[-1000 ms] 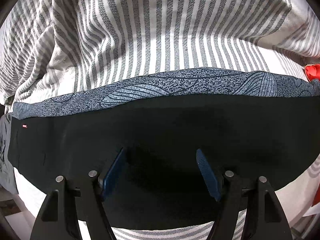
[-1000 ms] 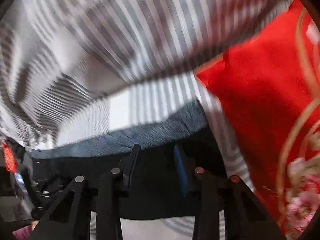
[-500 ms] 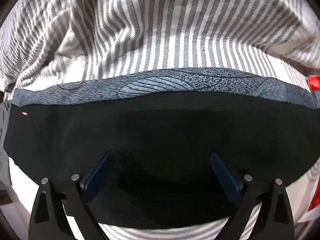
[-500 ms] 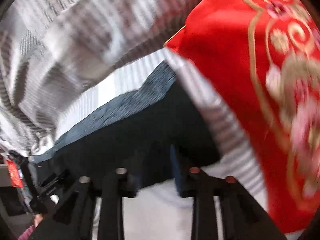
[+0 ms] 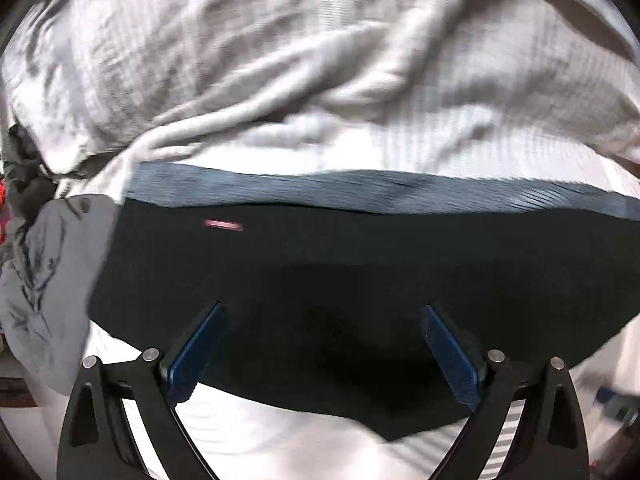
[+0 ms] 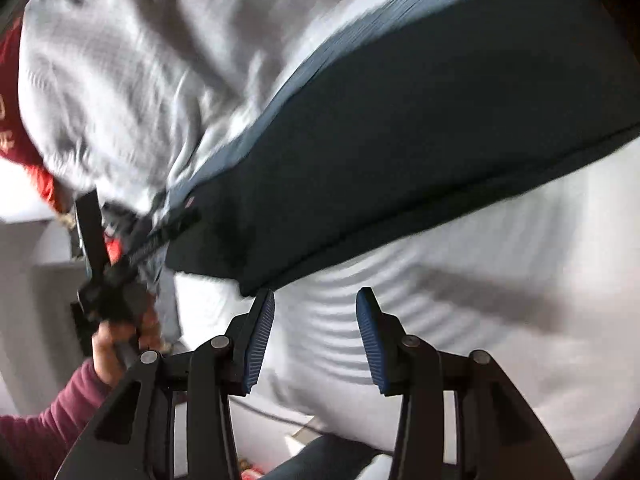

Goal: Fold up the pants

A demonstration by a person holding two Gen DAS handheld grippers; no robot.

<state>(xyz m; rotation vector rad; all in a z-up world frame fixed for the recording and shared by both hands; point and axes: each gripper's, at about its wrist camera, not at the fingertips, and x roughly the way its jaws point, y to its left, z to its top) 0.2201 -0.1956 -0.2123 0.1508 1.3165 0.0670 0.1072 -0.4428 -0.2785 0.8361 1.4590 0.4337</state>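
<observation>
1. My left gripper (image 5: 320,354) points steeply down over the pants (image 5: 360,300); its fingers (image 5: 196,354) are spread wide with nothing clamped, the dark cloth lying below the gap.
2. The pants are a dark folded slab with a blue-grey patterned band along the far edge, filling the middle of the left view, on the striped bed sheet (image 5: 320,80).
3. A grey garment (image 5: 44,280) sits at the left edge, touching the pants.
4. My right gripper (image 6: 315,340) has just been opening; its fingers (image 6: 258,340) stand apart over bare sheet, gripping nothing. The pants' corner lies just above the left finger.
5. In the right view's lower left I see a hand (image 6: 116,344) in a maroon sleeve (image 6: 44,432).
6. Both views are blurred.
</observation>
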